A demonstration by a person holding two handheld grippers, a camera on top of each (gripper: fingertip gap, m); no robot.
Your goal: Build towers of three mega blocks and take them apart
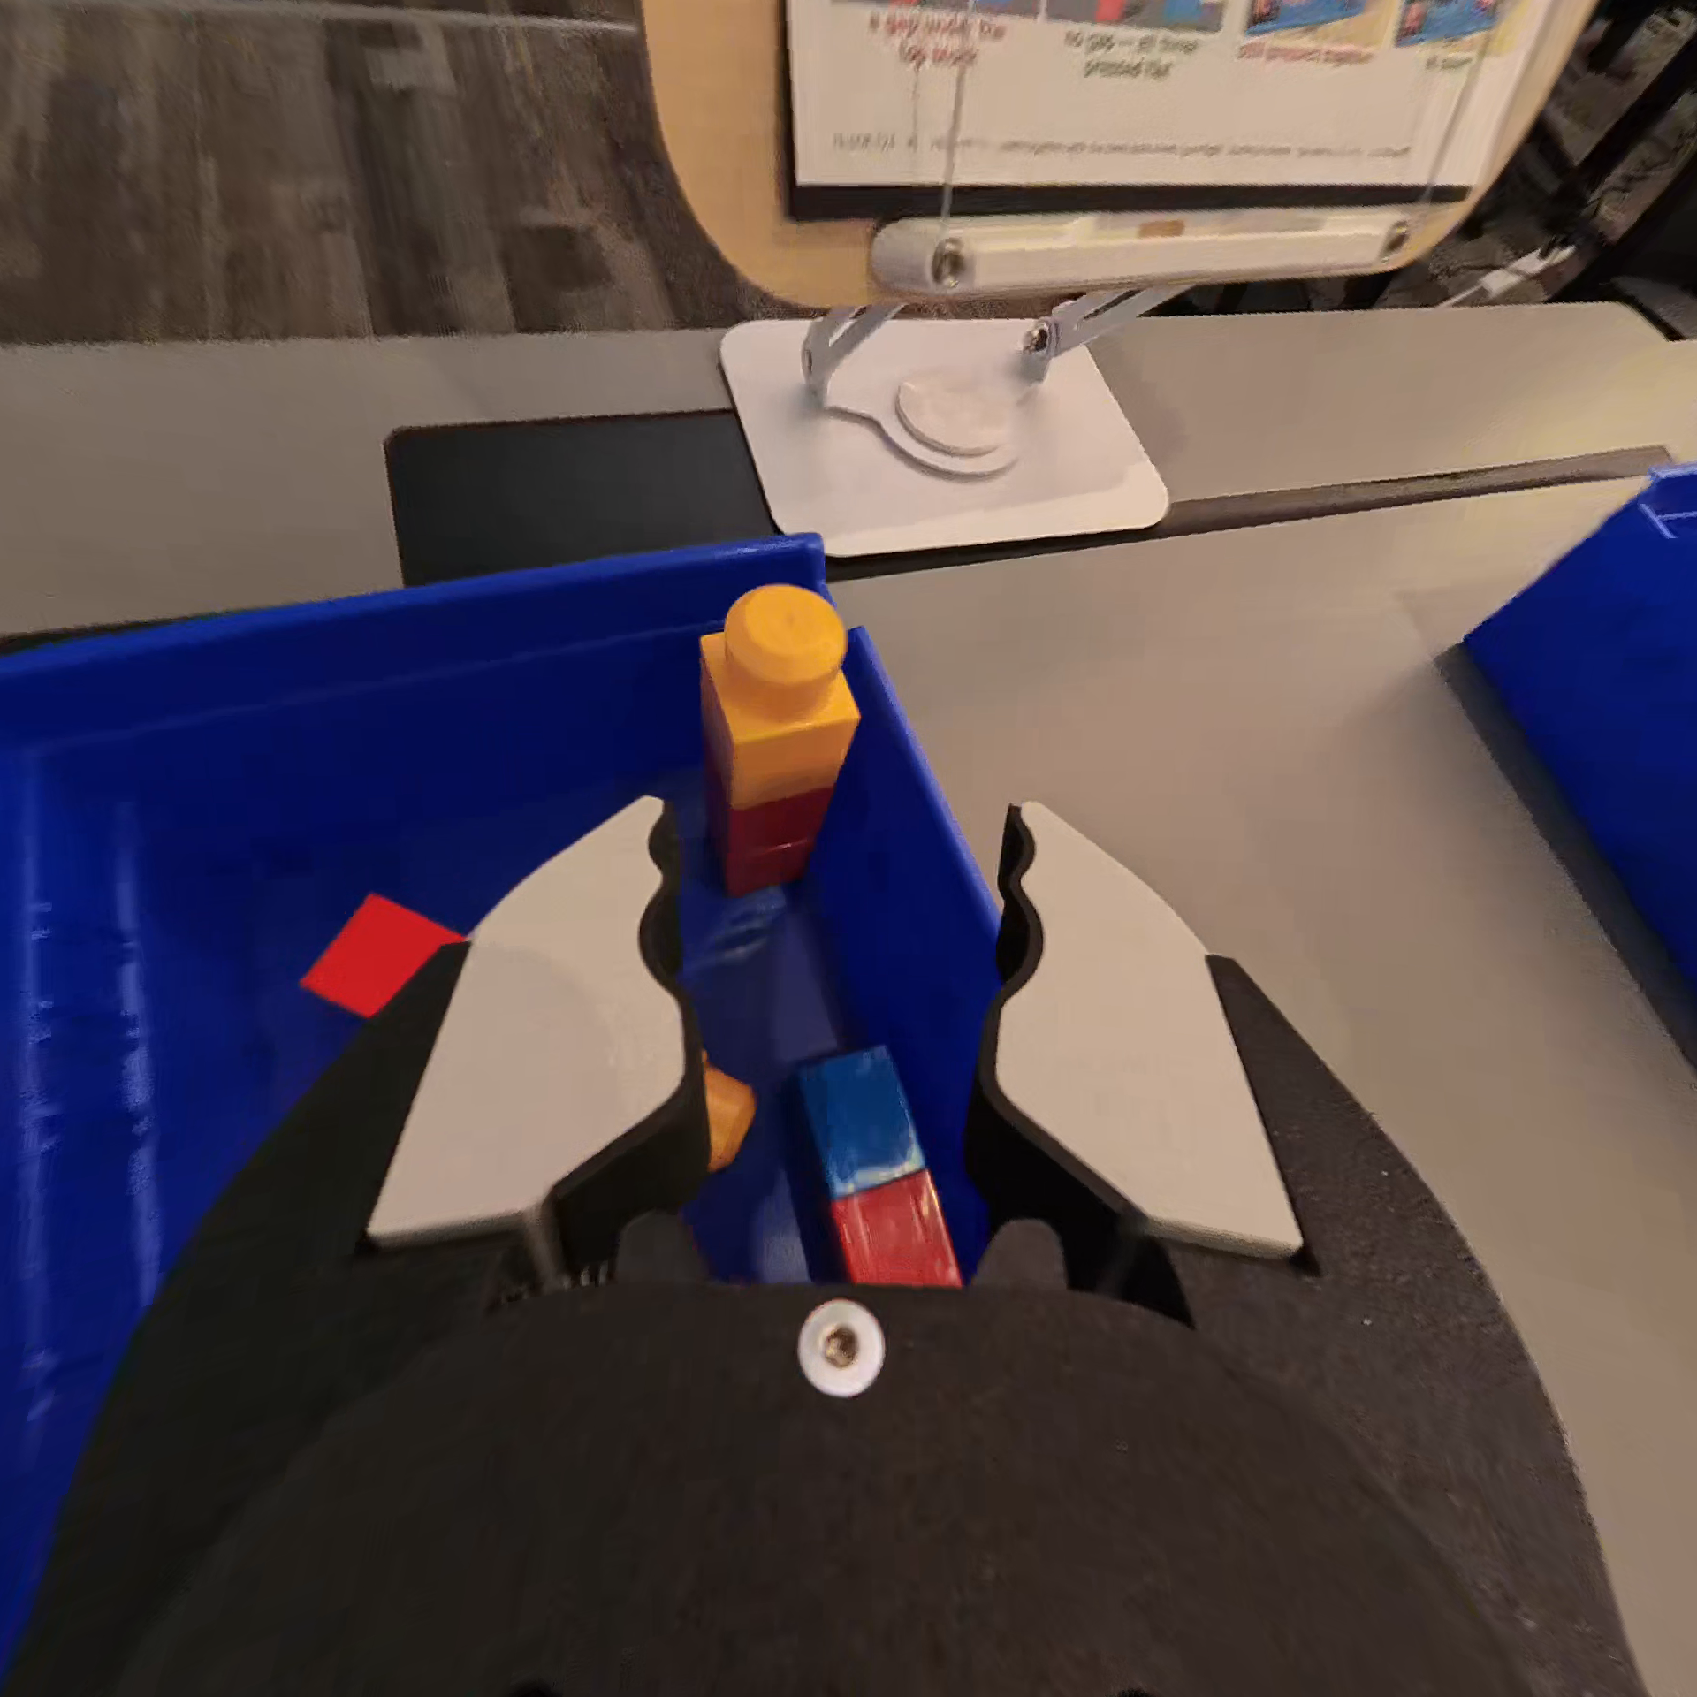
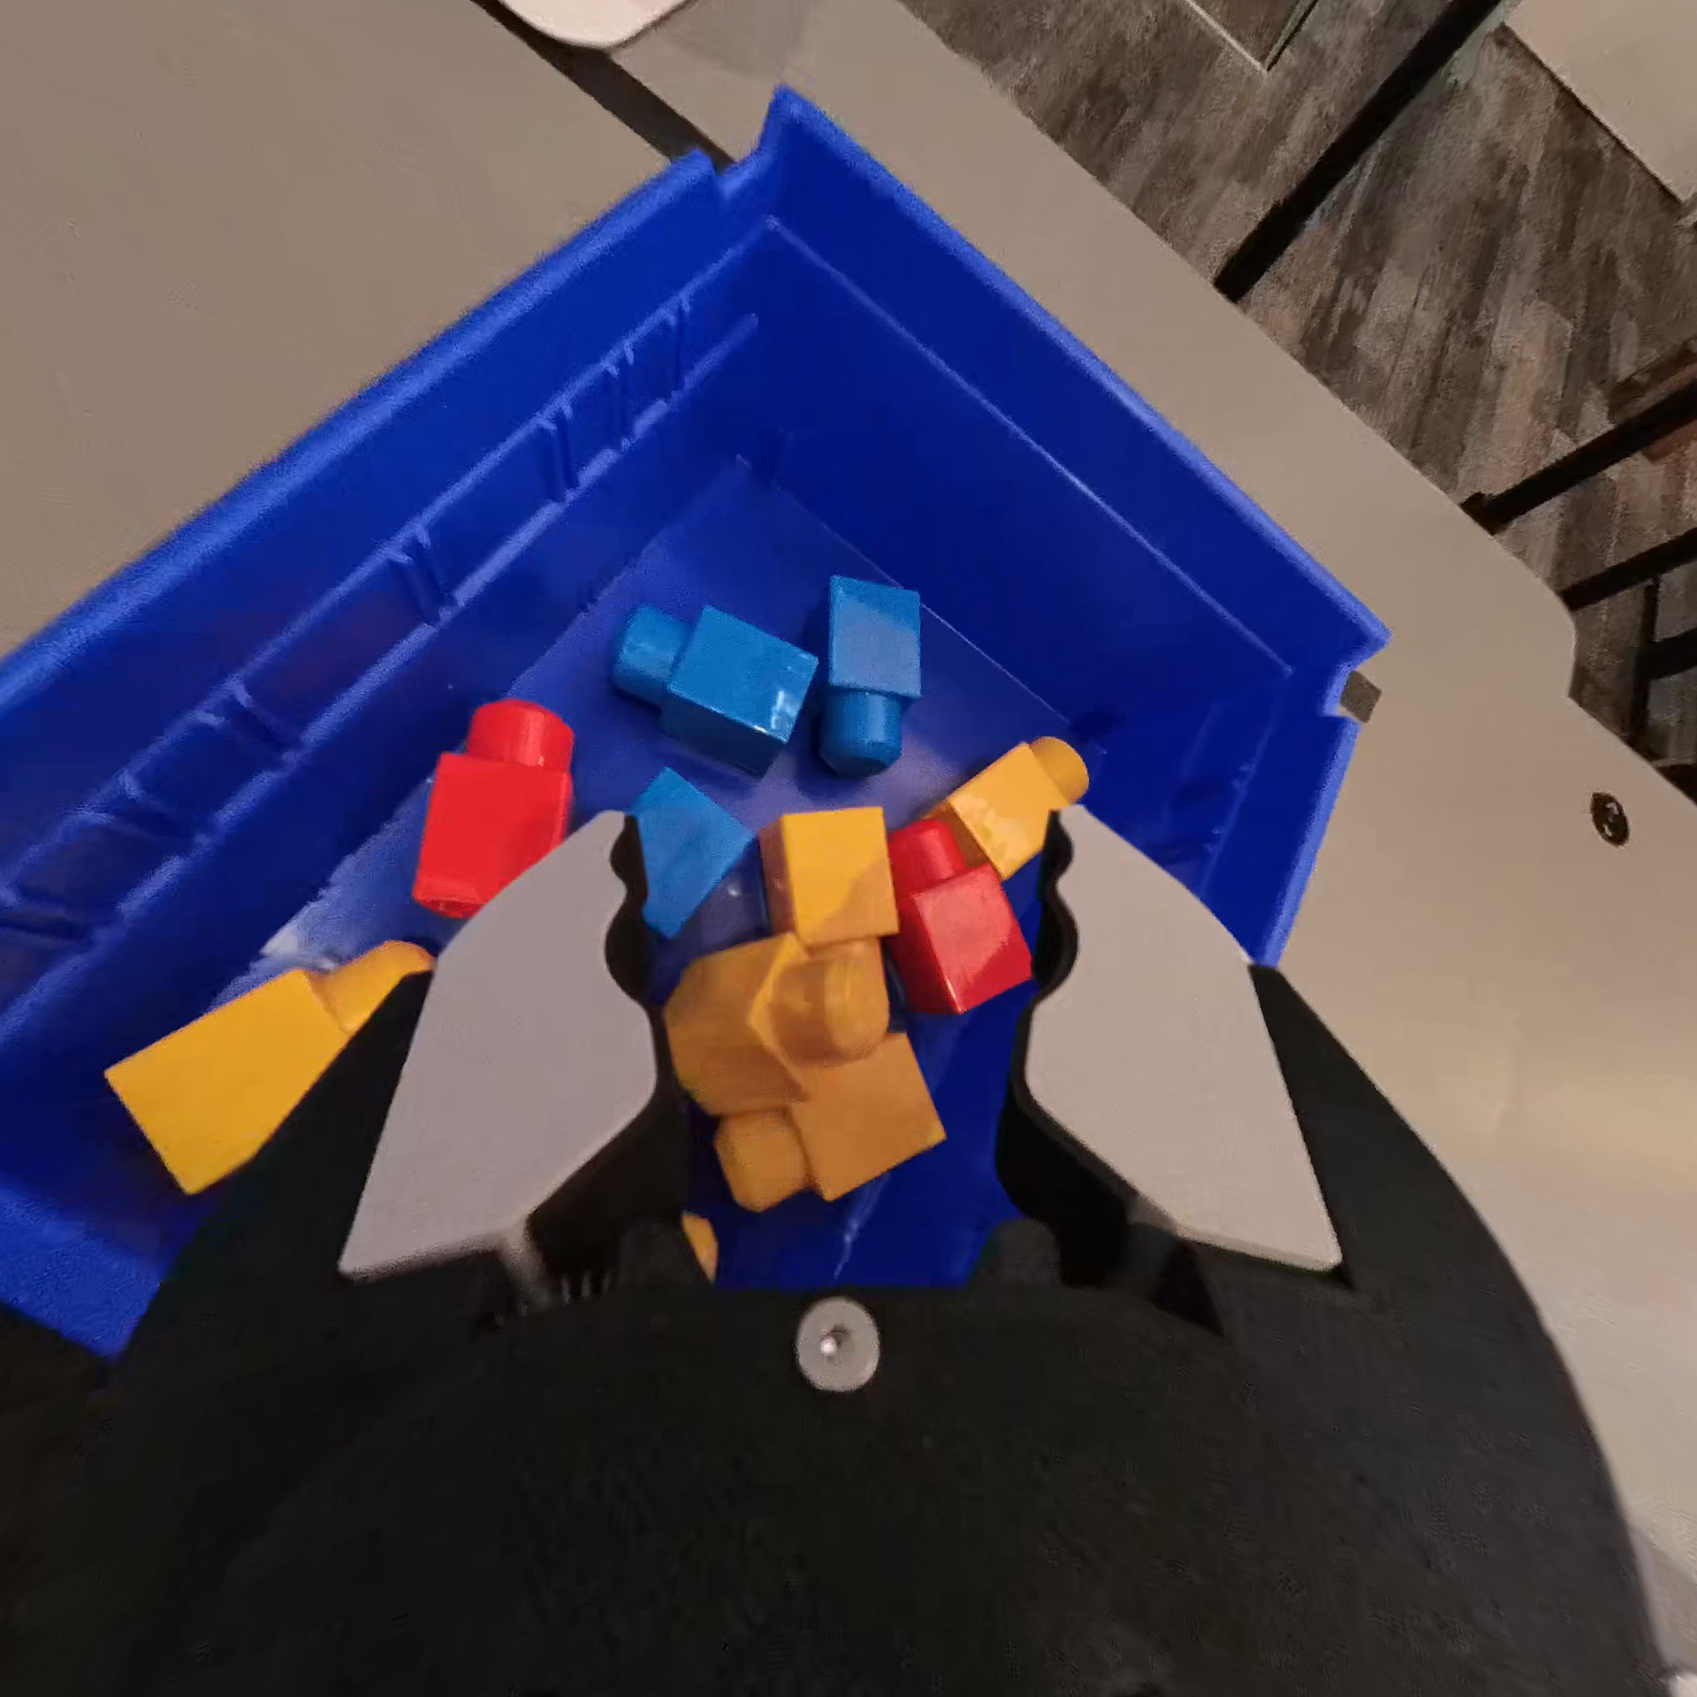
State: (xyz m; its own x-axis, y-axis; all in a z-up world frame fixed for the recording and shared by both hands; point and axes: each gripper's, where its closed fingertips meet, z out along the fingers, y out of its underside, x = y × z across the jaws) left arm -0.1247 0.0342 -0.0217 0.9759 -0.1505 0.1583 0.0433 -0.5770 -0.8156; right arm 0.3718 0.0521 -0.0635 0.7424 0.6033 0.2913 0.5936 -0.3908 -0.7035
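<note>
A deep blue plastic bin (image 1: 275, 735) sits on the grey tabletop (image 1: 1286, 735) under the left gripper (image 1: 836, 854), whose grey fingers (image 1: 569, 992) are spread wide and hold nothing; the bin's right wall passes between them. Just beyond the fingertips, in the bin's far right corner beside that wall, stands a three-block tower (image 1: 776, 762), a yellow block above two dark red ones, its long axis upright and its round stud pointing up. Nearer the gripper's base, a blue-and-red pair of joined blocks (image 1: 877, 1166) lies on the bin floor between the fingers, its length running along the wall. A second blue plastic bin (image 2: 1010, 386) lies under the right gripper (image 2: 836, 863), also spread wide and bare. Loose single blocks lie jumbled on its floor: yellow blocks (image 2: 826, 1056) piled between the fingers, a red block (image 2: 960, 927) by the right fingertip, and two light blue blocks (image 2: 735, 679) farther off, studs pointing different ways.
</note>
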